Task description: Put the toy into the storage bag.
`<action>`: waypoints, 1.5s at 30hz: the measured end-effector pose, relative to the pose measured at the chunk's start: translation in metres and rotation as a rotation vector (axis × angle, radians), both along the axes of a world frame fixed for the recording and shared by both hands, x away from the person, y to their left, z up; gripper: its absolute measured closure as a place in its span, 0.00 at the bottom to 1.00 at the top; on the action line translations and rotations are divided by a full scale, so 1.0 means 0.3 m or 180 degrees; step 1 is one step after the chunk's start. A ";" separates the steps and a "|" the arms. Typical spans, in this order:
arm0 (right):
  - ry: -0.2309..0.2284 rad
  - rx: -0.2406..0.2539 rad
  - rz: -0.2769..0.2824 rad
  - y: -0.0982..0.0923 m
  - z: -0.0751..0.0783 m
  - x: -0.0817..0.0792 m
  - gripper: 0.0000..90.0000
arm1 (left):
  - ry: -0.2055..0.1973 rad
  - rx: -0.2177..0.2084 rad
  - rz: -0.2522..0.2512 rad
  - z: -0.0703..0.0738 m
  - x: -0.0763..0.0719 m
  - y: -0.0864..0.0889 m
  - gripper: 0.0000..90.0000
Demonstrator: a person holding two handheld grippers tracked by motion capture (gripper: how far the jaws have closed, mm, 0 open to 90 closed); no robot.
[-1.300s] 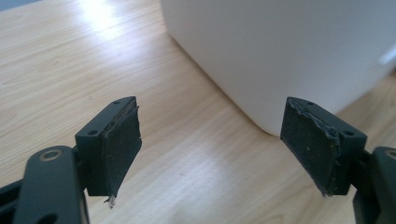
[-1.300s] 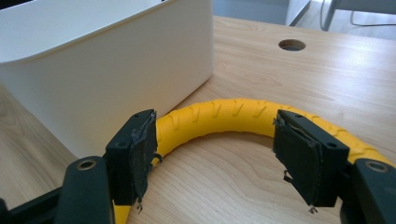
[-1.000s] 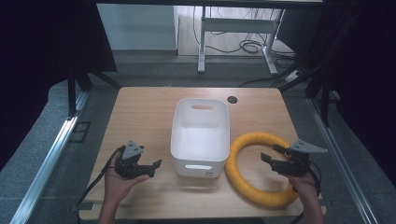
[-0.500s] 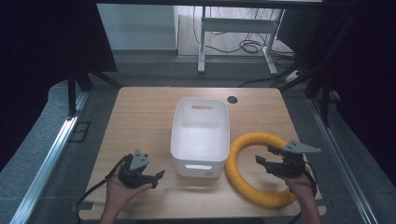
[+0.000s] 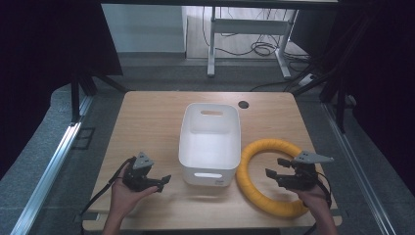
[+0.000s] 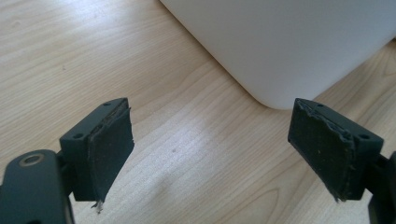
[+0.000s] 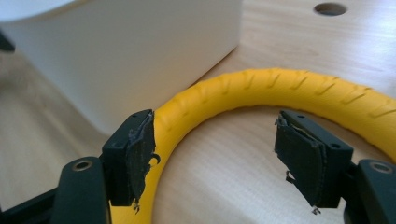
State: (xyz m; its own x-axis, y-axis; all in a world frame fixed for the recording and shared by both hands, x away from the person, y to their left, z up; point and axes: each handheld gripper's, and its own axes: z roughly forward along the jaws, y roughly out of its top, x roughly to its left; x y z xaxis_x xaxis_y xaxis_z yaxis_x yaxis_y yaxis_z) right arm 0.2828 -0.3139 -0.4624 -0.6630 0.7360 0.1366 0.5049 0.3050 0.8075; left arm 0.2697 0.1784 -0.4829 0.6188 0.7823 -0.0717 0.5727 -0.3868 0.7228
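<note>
wooden table point(image 5: 147, 127); white bin point(image 5: 210, 144) centre; yellow ring point(image 5: 254, 188) touching its right

One camera looks down from high up over the whole light wooden table point(image 5: 147, 122), and two low cameras sit very close to it, both also seeing the white plastic box point(image 5: 210, 142) beside them.

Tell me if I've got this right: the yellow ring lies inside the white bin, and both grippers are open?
Not quite. The yellow ring lies on the table beside the white bin, not inside it, as the high view shows. The left gripper and right gripper are indeed open.
</note>
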 end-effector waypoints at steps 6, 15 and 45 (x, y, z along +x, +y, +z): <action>0.0304 -0.0545 0.0372 0.081 0.016 0.004 0.32 | 0.0025 0.0037 -0.0027 -0.008 0.004 -0.014 0.17; 0.0632 -0.0745 0.0716 0.150 -0.004 0.009 0.33 | 0.0034 0.0183 -0.0070 -0.026 0.012 -0.031 0.17; 0.1207 -0.2052 0.1033 0.337 -0.132 -0.006 0.45 | 0.0108 0.0244 -0.0067 -0.055 0.024 -0.030 0.16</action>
